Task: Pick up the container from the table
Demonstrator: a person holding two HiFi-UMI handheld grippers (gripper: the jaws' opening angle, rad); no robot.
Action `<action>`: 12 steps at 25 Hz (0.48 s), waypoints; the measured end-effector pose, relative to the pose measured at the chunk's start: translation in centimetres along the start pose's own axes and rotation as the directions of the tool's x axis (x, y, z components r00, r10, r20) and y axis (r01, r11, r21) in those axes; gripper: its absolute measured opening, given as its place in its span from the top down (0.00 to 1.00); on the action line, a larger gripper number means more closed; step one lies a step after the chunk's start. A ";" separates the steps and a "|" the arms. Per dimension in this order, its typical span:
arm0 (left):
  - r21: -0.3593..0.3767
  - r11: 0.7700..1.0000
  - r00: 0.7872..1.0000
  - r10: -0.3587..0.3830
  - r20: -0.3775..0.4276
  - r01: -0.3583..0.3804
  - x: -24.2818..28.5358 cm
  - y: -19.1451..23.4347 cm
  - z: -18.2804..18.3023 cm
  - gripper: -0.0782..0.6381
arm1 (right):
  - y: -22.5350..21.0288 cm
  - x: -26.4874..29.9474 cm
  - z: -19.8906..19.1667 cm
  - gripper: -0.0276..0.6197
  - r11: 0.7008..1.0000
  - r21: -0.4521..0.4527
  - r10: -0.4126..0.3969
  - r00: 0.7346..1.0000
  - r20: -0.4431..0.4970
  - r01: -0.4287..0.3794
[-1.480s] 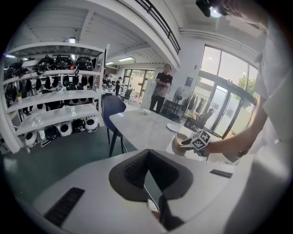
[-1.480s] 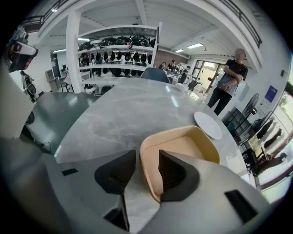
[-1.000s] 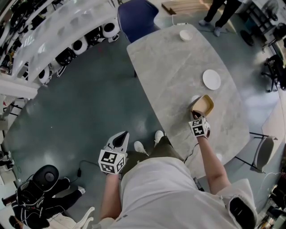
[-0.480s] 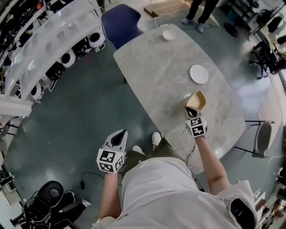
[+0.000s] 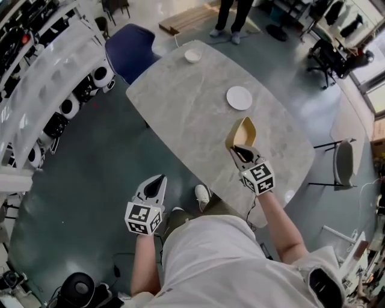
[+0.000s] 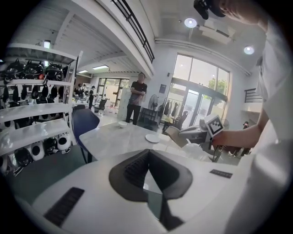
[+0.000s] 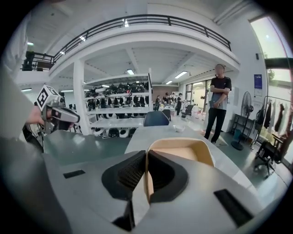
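"Tan paper container with rounded corners (image 5: 242,132): where was it at that moment?"

"It was in the right gripper (image 5: 238,150), over the near right part of the grey marble-patterned oval table (image 5: 192,102). It was tilted, and in the head view its open mouth faced to the left. It looked lifted off the tabletop, but I could not judge how high."

"How did the tongs of that gripper stand?"

"They were pinching it. In the right gripper view the black ribbed pads (image 7: 123,176) were pressed on one thin side wall of the container, one pad on the inside and the other on the outside. The pale inside of the container showed just beyond them."

"And the other one?"

"The left gripper (image 5: 156,180) was low at the left of the head view, over the dark grey-green floor (image 5: 90,168) and well apart from the table. In the left gripper view its pads were pressed together at the tips, with nothing between them."

"What else was on the table?"

"A flat round white plate (image 5: 239,97) lay near the container, on its far side. A small white bowl (image 5: 193,56) sat near the far end. A dark blue chair (image 5: 129,51) stood at the far left corner, a person in dark clothes (image 5: 231,15) stood beyond the table, and white shelves (image 5: 42,78) ran along the left."
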State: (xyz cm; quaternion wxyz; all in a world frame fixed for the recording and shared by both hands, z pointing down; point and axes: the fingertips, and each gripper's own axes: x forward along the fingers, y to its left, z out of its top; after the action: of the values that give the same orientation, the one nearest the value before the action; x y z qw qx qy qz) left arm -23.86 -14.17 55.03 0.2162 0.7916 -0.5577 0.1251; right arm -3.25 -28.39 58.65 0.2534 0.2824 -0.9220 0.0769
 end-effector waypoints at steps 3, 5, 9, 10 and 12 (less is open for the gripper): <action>0.035 0.998 0.999 -0.044 0.032 0.043 0.7 -0.8 1.6 0.89 | 1.0 -2.1 2.1 0.91 1.000 0.020 0.005 0.998 0.066 -0.006; 0.057 0.996 0.996 -0.071 0.056 0.068 1.1 -1.3 2.8 0.89 | 1.7 -3.6 3.5 0.91 0.999 0.032 0.006 0.994 0.108 -0.010; 0.093 0.989 0.987 -0.124 0.098 0.115 1.9 -2.8 4.9 0.89 | 2.7 -6.6 5.3 0.91 0.999 0.047 -0.005 0.983 0.183 -0.003; 0.103 0.987 0.985 -0.137 0.107 0.126 2.2 -3.3 5.4 0.89 | 2.9 -7.4 5.7 0.91 0.999 0.049 -0.011 0.980 0.201 0.001; 0.124 0.981 0.979 -0.166 0.122 0.151 2.6 -4.2 6.4 0.89 | 3.2 -8.9 6.4 0.91 0.999 0.047 -0.021 0.973 0.232 0.010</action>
State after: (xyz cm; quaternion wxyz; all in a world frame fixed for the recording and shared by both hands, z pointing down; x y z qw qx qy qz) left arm -19.32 -18.18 49.71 0.1427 0.8511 -0.4977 0.0866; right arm -1.46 -23.31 48.61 0.1381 0.3022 -0.9411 0.0624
